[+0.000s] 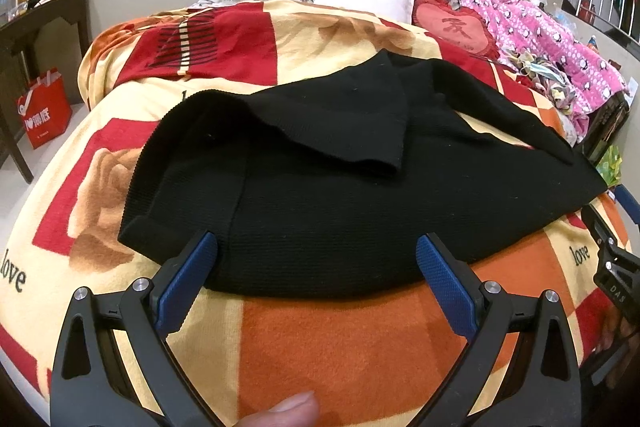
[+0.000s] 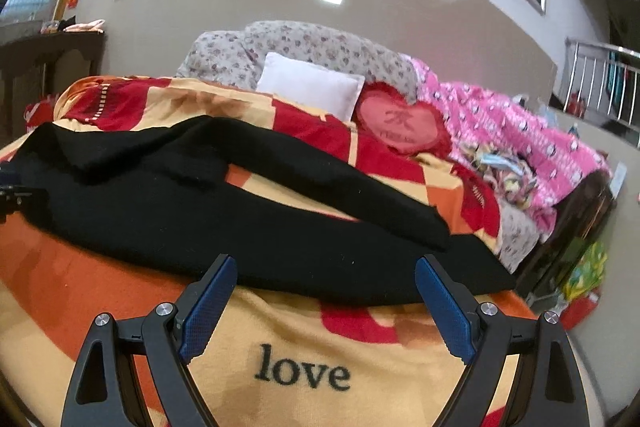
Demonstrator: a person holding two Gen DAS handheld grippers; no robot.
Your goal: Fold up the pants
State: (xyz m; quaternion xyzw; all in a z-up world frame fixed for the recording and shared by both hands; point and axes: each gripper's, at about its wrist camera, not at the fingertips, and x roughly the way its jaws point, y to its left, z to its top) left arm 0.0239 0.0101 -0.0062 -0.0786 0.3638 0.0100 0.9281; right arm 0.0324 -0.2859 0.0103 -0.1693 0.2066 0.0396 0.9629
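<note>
Black knit pants (image 1: 340, 187) lie spread on a red, orange and cream blanket (image 1: 340, 339), one part flopped over the middle in a loose fold. My left gripper (image 1: 316, 247) stands open at the near edge of the fabric, blue pads (image 1: 188, 283) on either side, nothing held. In the right wrist view the pants (image 2: 240, 211) stretch from the left to the bed's right edge, two legs parting toward the right. My right gripper (image 2: 324, 267) is open just short of the near leg's edge, empty. The right gripper's body (image 1: 616, 267) shows at the left view's right edge.
A white pillow (image 2: 312, 87), a red heart cushion (image 2: 404, 127), a floral quilt (image 2: 304, 47) and pink bedding (image 2: 512, 131) crowd the head and right side of the bed. A dark wooden table (image 1: 44, 15) and a red bag (image 1: 44, 111) stand left. A thumb (image 1: 292, 411) shows below.
</note>
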